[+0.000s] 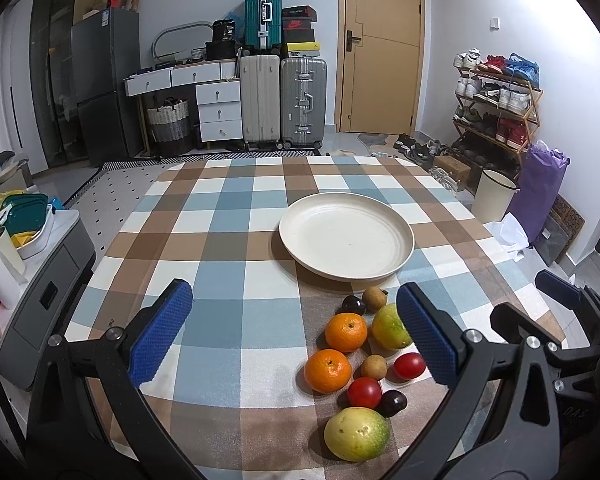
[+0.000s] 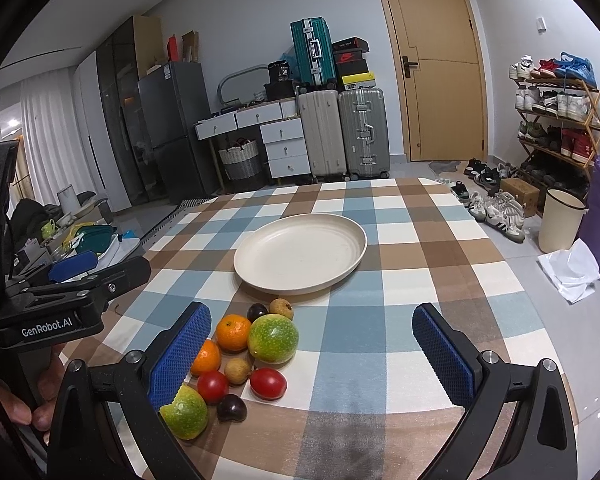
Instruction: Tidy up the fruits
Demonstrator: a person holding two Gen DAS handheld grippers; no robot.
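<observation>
A cluster of fruits lies on the checked tablecloth in front of an empty cream plate (image 1: 346, 236) (image 2: 300, 254). It holds two oranges (image 1: 346, 332) (image 2: 233, 333), two yellow-green fruits (image 1: 357, 434) (image 2: 273, 339), two red tomatoes (image 1: 365, 393) (image 2: 268, 383), two dark plums (image 1: 392, 403) (image 2: 231, 408) and two small brown longans (image 1: 374, 367) (image 2: 237, 371). My left gripper (image 1: 296, 340) is open and empty, above the table left of the cluster. My right gripper (image 2: 312, 356) is open and empty, right of the cluster; it also shows in the left wrist view (image 1: 560, 312).
The table (image 2: 420, 280) drops off at its far and side edges. A grey side cabinet (image 1: 48, 292) with containers stands to the left. A white bin (image 2: 560, 220), purple bag and shoe rack stand on the right. Suitcases and drawers line the back wall.
</observation>
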